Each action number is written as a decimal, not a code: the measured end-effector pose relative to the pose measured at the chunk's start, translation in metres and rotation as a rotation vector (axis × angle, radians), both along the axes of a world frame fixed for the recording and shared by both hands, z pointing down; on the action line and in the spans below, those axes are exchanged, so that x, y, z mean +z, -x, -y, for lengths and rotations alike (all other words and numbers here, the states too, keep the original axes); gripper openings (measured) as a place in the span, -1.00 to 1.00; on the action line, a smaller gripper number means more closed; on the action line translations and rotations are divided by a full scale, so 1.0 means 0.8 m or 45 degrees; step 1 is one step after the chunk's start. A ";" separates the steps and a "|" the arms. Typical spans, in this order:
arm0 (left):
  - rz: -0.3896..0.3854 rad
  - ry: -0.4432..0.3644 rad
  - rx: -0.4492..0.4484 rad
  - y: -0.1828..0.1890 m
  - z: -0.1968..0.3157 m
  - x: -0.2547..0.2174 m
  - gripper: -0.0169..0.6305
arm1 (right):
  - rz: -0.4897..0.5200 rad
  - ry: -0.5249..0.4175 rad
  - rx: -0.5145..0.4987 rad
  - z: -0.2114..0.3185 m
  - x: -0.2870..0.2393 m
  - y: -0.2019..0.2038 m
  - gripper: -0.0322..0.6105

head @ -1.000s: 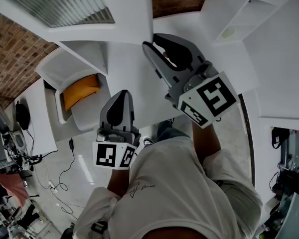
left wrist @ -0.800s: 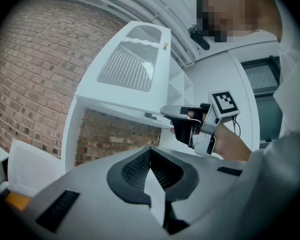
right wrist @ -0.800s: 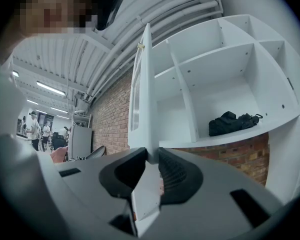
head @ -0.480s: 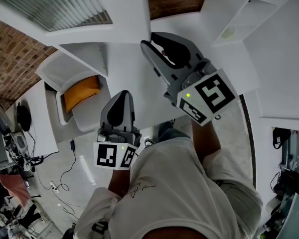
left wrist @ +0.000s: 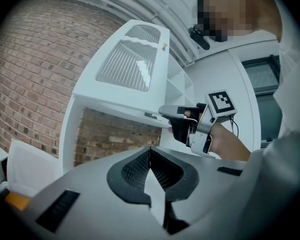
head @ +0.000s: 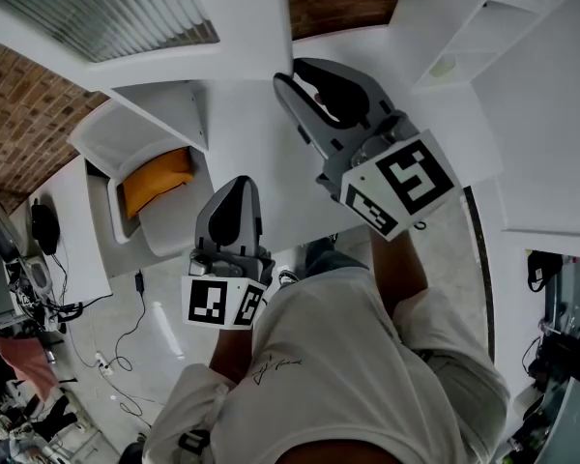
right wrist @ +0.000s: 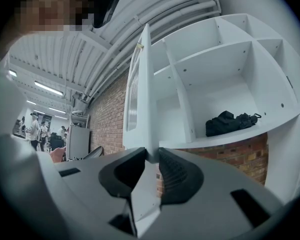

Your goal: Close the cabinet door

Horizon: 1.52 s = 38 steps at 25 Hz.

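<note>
Two grippers up in the head view: right gripper (head: 304,73) at the open cabinet door (head: 242,17), left gripper (head: 237,186) lower, apart from it. Left gripper view – jaws closed together, empty. Right gripper view – jaws clamped on the door's edge, black bag (right wrist: 230,123) shelved beyond.

no legible text, labels or numbers.

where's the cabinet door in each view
Head view: cabinet door at upper left, its corner at the right gripper.
Left gripper view: upper centre, tilted, with the right gripper clamped on its lower edge.
Right gripper view: centre, seen edge-on, rising from between the jaws.
Shared landmark: the brick wall.
</note>
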<state>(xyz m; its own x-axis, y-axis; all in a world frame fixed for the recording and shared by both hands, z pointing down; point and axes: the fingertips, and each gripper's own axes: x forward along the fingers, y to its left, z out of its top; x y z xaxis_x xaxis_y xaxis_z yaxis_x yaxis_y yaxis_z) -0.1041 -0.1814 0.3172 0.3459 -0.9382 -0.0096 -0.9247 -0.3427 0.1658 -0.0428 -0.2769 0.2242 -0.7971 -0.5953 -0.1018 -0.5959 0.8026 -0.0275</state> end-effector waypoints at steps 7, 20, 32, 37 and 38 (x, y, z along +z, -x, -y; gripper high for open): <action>0.004 -0.005 -0.002 -0.002 0.004 -0.001 -0.90 | 0.002 -0.006 0.007 0.006 0.000 -0.001 -0.61; -0.007 -0.039 0.039 -0.010 0.010 -0.006 -0.90 | 0.018 -0.009 0.082 0.027 0.001 -0.006 -0.60; -0.010 -0.039 0.050 -0.006 0.025 -0.005 -0.90 | 0.007 -0.015 0.120 0.046 0.001 -0.002 -0.60; -0.012 -0.043 0.043 -0.010 0.030 -0.006 -0.90 | 0.010 -0.018 0.118 0.053 0.001 -0.005 -0.60; -0.014 -0.044 0.038 -0.010 0.031 -0.006 -0.90 | 0.013 -0.017 0.119 0.054 0.001 -0.005 -0.60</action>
